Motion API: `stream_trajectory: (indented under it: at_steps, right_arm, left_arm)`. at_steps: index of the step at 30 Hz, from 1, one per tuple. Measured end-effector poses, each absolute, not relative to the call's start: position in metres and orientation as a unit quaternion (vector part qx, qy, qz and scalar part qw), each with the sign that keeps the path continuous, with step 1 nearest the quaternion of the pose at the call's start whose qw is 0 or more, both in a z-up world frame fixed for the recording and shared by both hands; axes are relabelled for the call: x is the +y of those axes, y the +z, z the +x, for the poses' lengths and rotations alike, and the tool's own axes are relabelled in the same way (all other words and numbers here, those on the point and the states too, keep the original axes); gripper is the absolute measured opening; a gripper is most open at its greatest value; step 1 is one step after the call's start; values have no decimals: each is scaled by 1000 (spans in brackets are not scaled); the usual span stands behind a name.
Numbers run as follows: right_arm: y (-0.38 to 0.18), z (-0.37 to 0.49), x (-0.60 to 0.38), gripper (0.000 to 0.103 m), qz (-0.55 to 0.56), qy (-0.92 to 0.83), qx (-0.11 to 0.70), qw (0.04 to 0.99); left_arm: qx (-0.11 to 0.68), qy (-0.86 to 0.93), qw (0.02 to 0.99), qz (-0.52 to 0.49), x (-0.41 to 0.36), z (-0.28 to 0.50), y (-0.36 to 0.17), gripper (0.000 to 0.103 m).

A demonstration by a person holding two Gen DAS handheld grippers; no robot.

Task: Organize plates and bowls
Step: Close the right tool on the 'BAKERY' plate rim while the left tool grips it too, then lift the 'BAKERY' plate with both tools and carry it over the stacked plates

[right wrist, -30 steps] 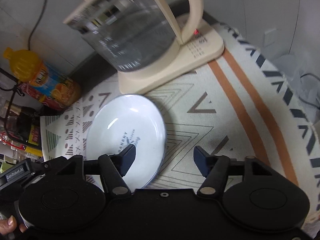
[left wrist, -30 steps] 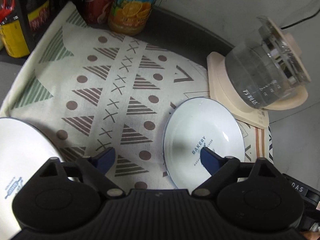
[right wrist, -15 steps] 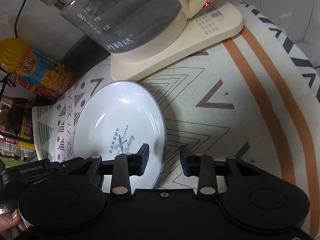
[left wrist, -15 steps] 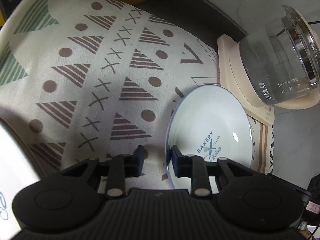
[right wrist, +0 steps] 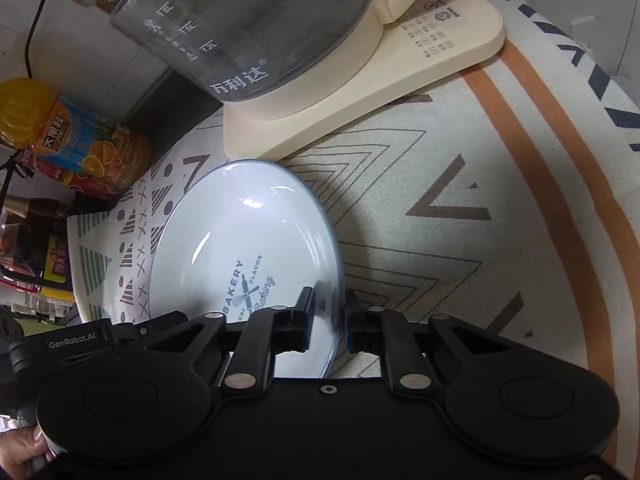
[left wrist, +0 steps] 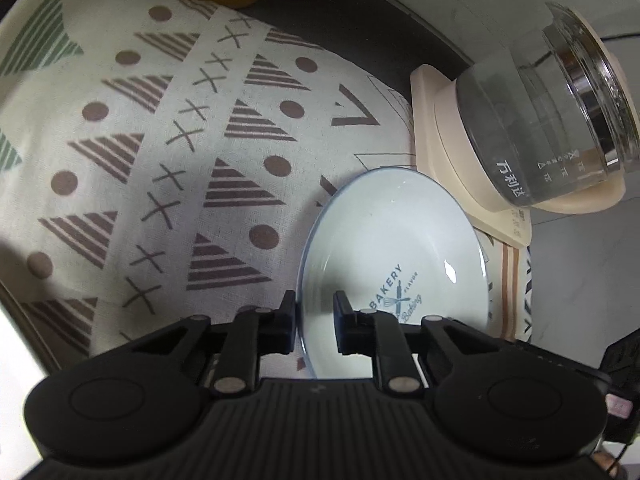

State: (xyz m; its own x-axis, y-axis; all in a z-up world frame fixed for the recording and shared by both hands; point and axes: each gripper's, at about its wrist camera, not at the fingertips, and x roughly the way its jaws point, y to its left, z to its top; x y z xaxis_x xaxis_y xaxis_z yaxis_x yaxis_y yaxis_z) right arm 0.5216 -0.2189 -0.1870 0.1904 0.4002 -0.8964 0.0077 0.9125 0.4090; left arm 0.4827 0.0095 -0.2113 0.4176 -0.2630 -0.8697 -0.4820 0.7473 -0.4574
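Observation:
A white plate (left wrist: 396, 248) with blue "BAKERY" print lies on the patterned cloth, in front of the kettle base. My left gripper (left wrist: 315, 314) is closed around the plate's left rim, one finger inside and one outside. In the right wrist view the same plate (right wrist: 244, 240) shows, and my right gripper (right wrist: 330, 314) is closed around its right rim. Both grippers pinch the plate from opposite sides. The edge of a second white plate (left wrist: 16, 344) shows at the far left in the left wrist view.
A glass kettle (right wrist: 248, 20) stands on a cream base (right wrist: 400, 68) just behind the plate. An orange juice bottle (right wrist: 80, 140) and other bottles stand at the back left. The patterned cloth (left wrist: 160, 160) covers the table to the left.
Both grippers have moved in and closed from wide open onto opposite rims of the plate. The second plate at the left has slid almost out of the left wrist view.

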Motion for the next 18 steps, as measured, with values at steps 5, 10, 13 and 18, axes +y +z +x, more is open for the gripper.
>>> stream_trajectory:
  at_steps: [5, 10, 13, 18]
  right_arm:
    - [-182, 518, -222, 7, 179, 140, 613, 757]
    - [-169, 514, -215, 8, 162, 153, 600, 768]
    - [-166, 513, -215, 8, 165, 162, 592, 772]
    - [-155, 511, -213, 8, 169, 170, 581, 778]
  left_arm:
    - [520, 66, 782, -337, 13, 478, -203, 15]
    - [507, 66, 789, -341, 18, 474, -191, 15]
    - [500, 65, 797, -333, 17, 472, -184, 15]
    - [488, 66, 803, -336, 20, 466, -172, 15]
